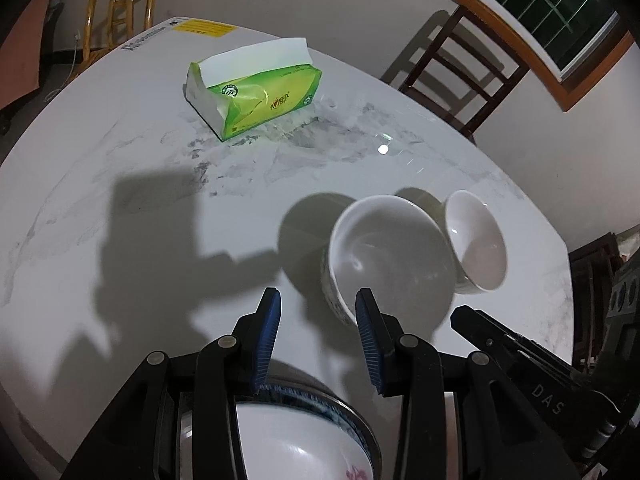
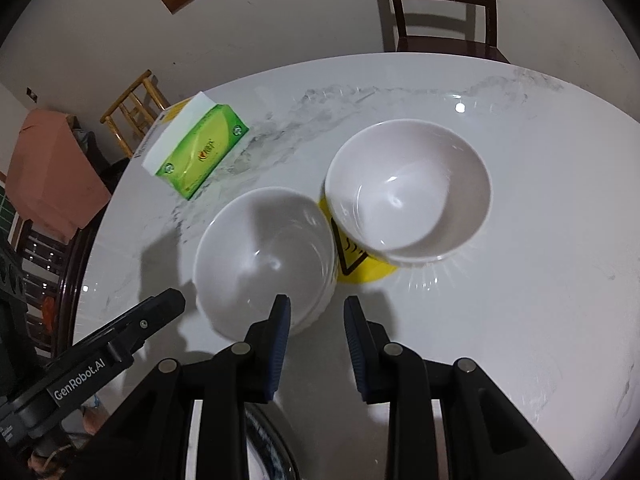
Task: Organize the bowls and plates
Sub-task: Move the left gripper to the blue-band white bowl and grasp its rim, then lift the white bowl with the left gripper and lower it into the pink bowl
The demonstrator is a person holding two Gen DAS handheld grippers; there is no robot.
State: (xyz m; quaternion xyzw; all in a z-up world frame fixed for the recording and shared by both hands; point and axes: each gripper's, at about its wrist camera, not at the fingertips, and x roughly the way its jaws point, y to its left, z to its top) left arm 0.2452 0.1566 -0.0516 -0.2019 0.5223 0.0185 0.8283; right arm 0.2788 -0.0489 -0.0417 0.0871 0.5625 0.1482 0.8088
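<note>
Two white bowls stand side by side on the marble table. The nearer, patterned bowl lies just beyond both grippers. The plain white bowl rests partly on a yellow warning sticker. My left gripper is open with only table showing between its blue pads, and its right fingertip overlaps the patterned bowl's near rim. My right gripper is open too, its left fingertip in front of that same bowl's rim. A blue-rimmed white bowl sits low under the grippers, mostly hidden.
A green tissue pack lies further back on the table. A dark wooden chair and a light bamboo chair stand beyond the table edge. Each gripper shows at the side of the other's view.
</note>
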